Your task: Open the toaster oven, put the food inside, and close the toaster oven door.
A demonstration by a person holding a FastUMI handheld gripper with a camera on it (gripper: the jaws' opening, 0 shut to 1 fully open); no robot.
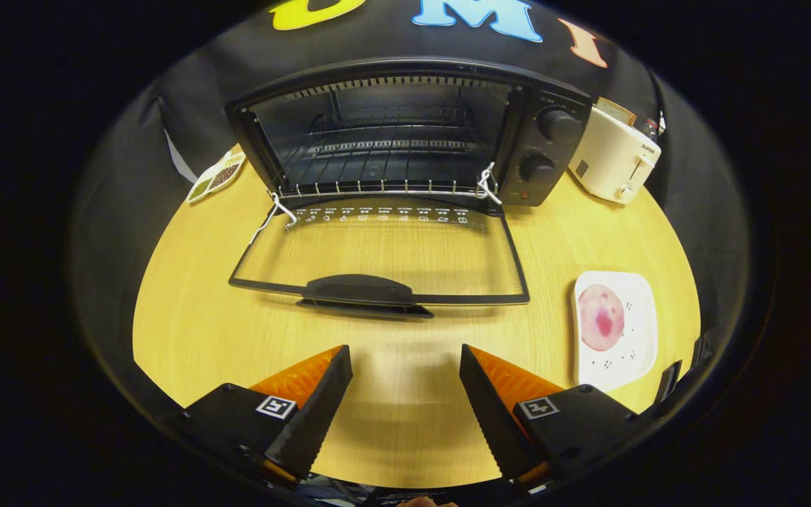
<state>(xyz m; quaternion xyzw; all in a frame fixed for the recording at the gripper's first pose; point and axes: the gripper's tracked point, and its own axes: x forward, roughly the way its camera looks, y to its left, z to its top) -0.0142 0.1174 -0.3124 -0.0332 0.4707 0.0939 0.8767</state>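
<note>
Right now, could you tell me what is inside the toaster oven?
Inside the toaster oven sits a wire rack, bare; the food lies on its plate. The space under the rack is too dark to see. The hand-held gripper is open.

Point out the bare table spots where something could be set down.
Bare wood lies between the open gripper and the oven door, and left of that door. Crowded: the plate to the right, the toaster beside the toaster oven.

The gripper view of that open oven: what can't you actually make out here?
- Toaster oven: the back of its cavity is too dark in the gripper view.
- Dish of grains: too small to identify.
- White toaster: rear cut off by the wall.
- Gripper, open: body out of frame.
</note>
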